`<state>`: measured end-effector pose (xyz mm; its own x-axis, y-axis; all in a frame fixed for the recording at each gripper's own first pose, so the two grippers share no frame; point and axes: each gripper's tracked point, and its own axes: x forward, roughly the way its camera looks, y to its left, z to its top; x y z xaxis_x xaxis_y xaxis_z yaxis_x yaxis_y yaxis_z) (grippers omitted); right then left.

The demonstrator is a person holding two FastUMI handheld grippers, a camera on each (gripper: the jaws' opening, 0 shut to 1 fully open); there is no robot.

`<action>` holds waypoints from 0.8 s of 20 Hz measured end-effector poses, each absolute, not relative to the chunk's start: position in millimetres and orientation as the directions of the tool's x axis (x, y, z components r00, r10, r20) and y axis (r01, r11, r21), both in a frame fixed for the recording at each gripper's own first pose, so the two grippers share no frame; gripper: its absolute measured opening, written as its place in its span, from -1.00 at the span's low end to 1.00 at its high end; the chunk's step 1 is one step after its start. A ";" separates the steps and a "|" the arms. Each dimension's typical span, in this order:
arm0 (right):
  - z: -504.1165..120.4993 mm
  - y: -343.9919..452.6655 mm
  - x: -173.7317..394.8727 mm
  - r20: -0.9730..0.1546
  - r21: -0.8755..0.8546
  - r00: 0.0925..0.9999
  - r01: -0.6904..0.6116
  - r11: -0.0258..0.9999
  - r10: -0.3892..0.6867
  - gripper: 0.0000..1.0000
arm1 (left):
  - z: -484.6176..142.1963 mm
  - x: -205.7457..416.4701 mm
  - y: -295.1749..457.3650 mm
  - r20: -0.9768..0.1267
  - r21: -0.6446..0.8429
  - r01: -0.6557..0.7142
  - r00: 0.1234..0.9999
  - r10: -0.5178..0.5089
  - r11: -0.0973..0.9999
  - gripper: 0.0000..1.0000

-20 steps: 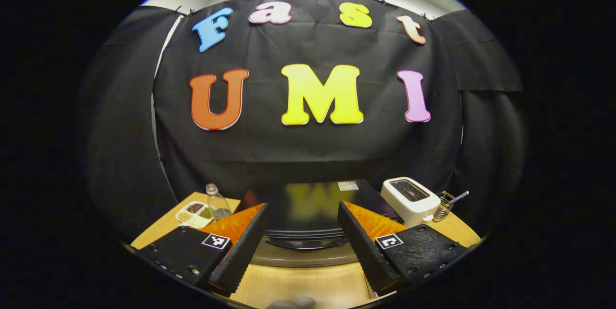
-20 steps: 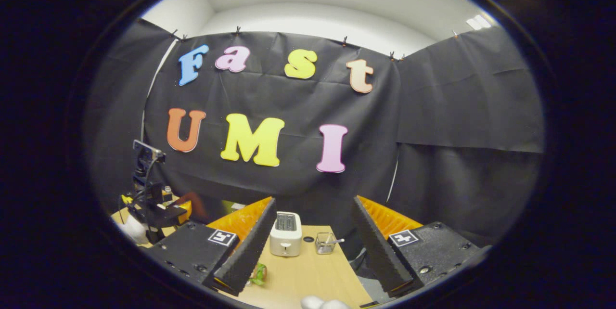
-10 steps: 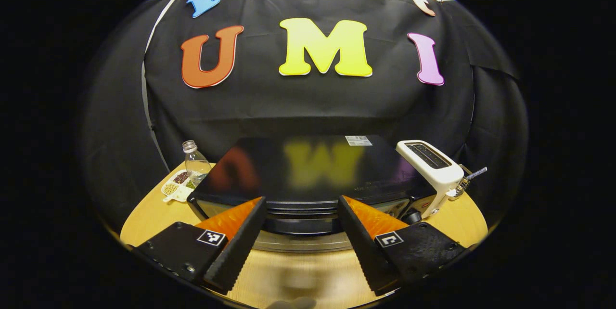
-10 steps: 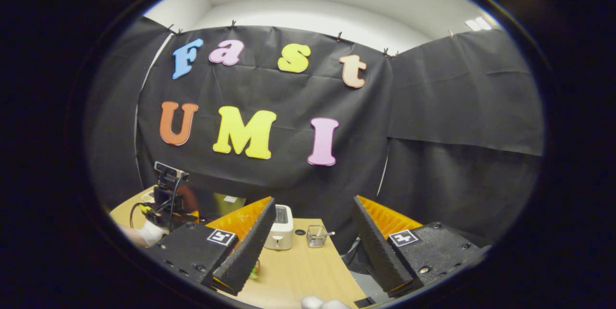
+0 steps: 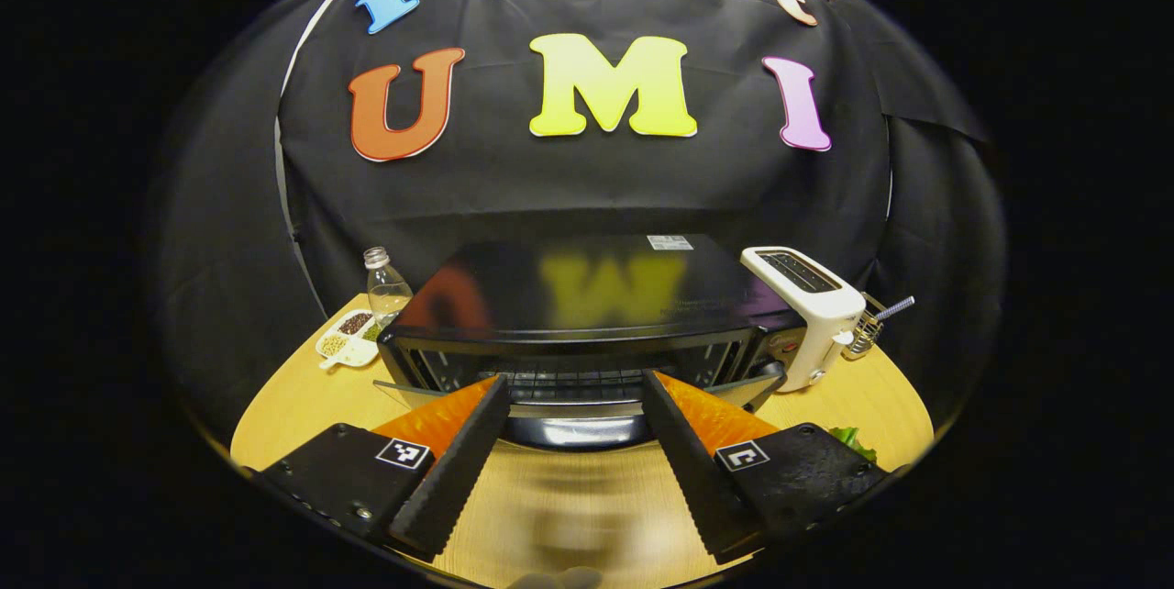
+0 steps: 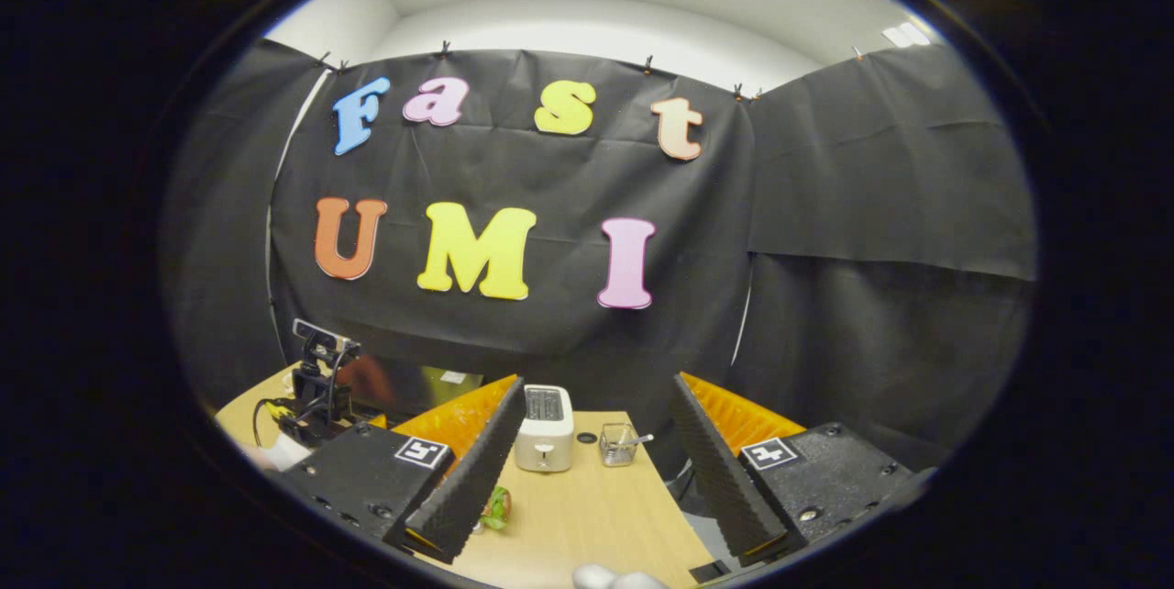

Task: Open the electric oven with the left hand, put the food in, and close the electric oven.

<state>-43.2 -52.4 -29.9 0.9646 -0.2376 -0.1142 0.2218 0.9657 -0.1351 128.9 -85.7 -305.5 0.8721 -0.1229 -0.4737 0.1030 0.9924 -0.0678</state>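
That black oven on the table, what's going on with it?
A person holds a gripper in each hand. The left gripper sits open at the front of the electric oven, whose door is partly down, so the wire rack inside shows. The right gripper hangs open over the table, facing a white toaster. Something green lies by it; no food is in yet.

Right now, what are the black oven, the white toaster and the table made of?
The oven looks like glossy black metal or glass: its top mirrors the wall. The toaster seems smooth white plastic, with a soft even sheen, though painted metal is possible. The table looks like pale wood or wood-look laminate, with faint grain lines.
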 end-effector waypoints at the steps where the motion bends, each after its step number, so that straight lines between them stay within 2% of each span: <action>1: -34.2 -53.2 -44.1 -0.122 -0.132 0.964 0.219 0.967 -0.236 0.90 | -309.1 121.3 -85.5 -0.476 -0.067 0.105 0.870 -0.124 0.992 0.94; 2: -38.5 -52.7 -44.8 -0.130 -0.129 0.964 0.216 0.968 -0.232 0.90 | -311.5 114.9 -85.5 -0.478 -0.065 0.106 0.870 -0.125 0.992 0.94; 3: -42.2 -51.1 -46.3 -0.139 -0.126 0.964 0.211 0.969 -0.228 1.00 | -314.5 108.1 -84.7 -0.483 -0.064 0.108 0.867 -0.125 0.992 0.94; 4: -45.2 -50.9 -46.7 -0.146 -0.125 0.963 0.209 0.970 -0.227 0.90 | -317.6 100.2 -83.9 -0.492 -0.066 0.107 0.862 -0.126 0.992 0.95; 5: -49.4 -51.8 -48.0 -0.151 -0.125 0.962 0.208 0.970 -0.226 0.90 | -322.9 91.0 -84.0 -0.496 -0.065 0.108 0.859 -0.126 0.992 0.95; 6: -52.0 -51.6 -49.8 -0.155 -0.126 0.962 0.206 0.970 -0.224 1.00 | -327.7 82.8 -84.5 -0.503 -0.062 0.110 0.855 -0.126 0.992 0.95; 12: -62.7 -49.5 -54.7 -0.173 -0.144 0.961 0.190 0.971 -0.214 1.00 | -360.9 45.0 -83.8 -0.556 -0.063 0.112 0.821 -0.128 0.992 0.93; 13: -64.5 -48.7 -55.0 -0.176 -0.145 0.961 0.187 0.972 -0.212 0.90 | -366.6 40.2 -84.3 -0.566 -0.065 0.111 0.814 -0.128 0.992 0.93; 14: -65.8 -48.3 -55.8 -0.177 -0.147 0.961 0.187 0.971 -0.212 1.00 | -371.0 36.4 -83.9 -0.575 -0.069 0.109 0.808 -0.129 0.992 0.94; 15: -66.9 -47.9 -56.3 -0.177 -0.149 0.961 0.185 0.971 -0.211 0.90 | -374.5 32.9 -84.1 -0.578 -0.069 0.110 0.806 -0.130 0.992 0.93; 16: -68.9 -48.2 -57.2 -0.181 -0.153 0.960 0.186 0.971 -0.212 1.00 | -379.1 28.8 -85.1 -0.585 -0.064 0.114 0.800 -0.130 0.991 0.94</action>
<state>-57.2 -48.2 -68.9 0.9602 -0.2122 -0.1815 0.1856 0.9707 -0.1527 28.8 -85.1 -379.1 0.8003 -0.1298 -0.5854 0.1140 0.9914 -0.0641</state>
